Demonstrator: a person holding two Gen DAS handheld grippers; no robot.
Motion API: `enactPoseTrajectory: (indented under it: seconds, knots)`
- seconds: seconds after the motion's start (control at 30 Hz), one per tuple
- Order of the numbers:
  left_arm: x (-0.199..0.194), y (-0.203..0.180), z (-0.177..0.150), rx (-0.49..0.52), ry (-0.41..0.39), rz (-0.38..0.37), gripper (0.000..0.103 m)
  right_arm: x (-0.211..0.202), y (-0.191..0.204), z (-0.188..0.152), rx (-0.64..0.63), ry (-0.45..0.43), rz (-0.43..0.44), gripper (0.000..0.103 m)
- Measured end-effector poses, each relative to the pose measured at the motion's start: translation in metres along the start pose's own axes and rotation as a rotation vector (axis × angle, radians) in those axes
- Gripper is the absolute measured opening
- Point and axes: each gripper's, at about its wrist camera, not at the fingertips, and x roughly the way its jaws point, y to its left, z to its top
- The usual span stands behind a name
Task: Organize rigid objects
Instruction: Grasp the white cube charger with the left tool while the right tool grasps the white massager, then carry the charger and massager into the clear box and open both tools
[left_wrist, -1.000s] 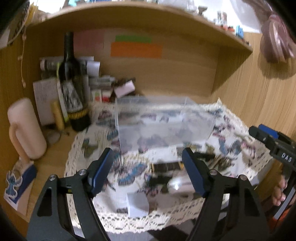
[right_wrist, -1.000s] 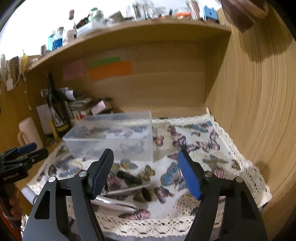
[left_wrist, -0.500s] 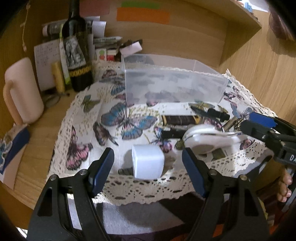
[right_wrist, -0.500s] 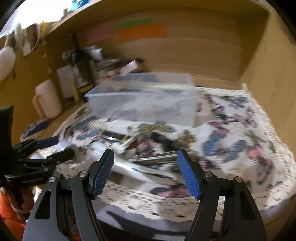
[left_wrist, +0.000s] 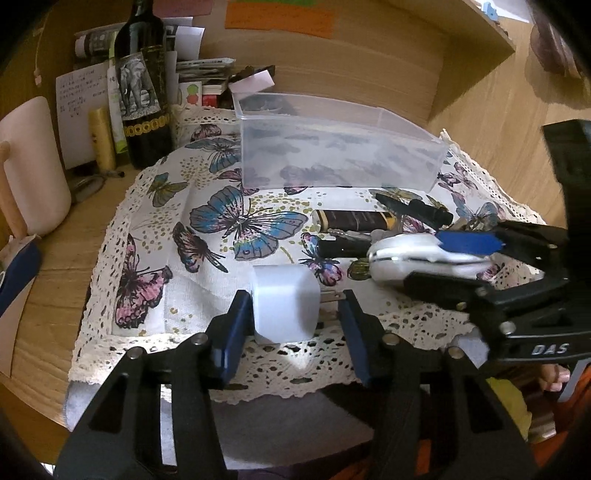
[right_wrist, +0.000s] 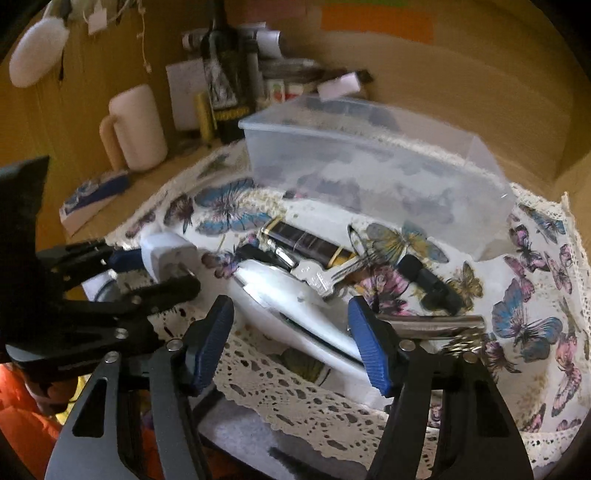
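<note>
A white plug adapter lies on the butterfly cloth near its front edge. My left gripper is open, its blue pads on either side of the adapter; it also shows in the right wrist view. My right gripper is open, its pads either side of a long white device, also seen in the left wrist view. Behind lie a key, a dark tube and a black pen-like piece. A clear plastic box stands further back.
A dark wine bottle, a pale pink jug, papers and small boxes crowd the back left of the wooden alcove. A wooden wall rises on the right. A metal strip lies right of my right gripper.
Both grippers have moved down and forward to the cloth. The left now straddles the white adapter and the right straddles the long white device. Both jaws have narrowed somewhat.
</note>
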Motion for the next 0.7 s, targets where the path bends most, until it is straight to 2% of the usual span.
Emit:
enactPoseTrajectory:
  seconds: [0.13, 0.23, 0.33, 0.5, 0.7]
  knots:
    - [0.001, 0.001, -0.002, 0.0, -0.003, -0.013, 0.049, 0.016, 0.001, 0.002, -0.007, 0.054, 0.011, 0.06]
    - [0.004, 0.002, 0.001, 0.003, -0.005, -0.014, 0.049, 0.02, 0.005, 0.005, -0.028, 0.052, 0.002, 0.048]
    - [0.005, 0.002, 0.007, 0.004, -0.015, -0.019, 0.048, 0.017, 0.007, 0.006, -0.024, 0.037, -0.008, 0.045]
    - [-0.006, -0.002, 0.024, 0.026, -0.067, -0.026, 0.048, -0.001, 0.004, 0.008, -0.003, -0.038, -0.04, 0.043]
    - [-0.017, -0.006, 0.06, 0.031, -0.127, -0.063, 0.048, -0.034, -0.016, 0.022, 0.049, -0.158, -0.102, 0.037]
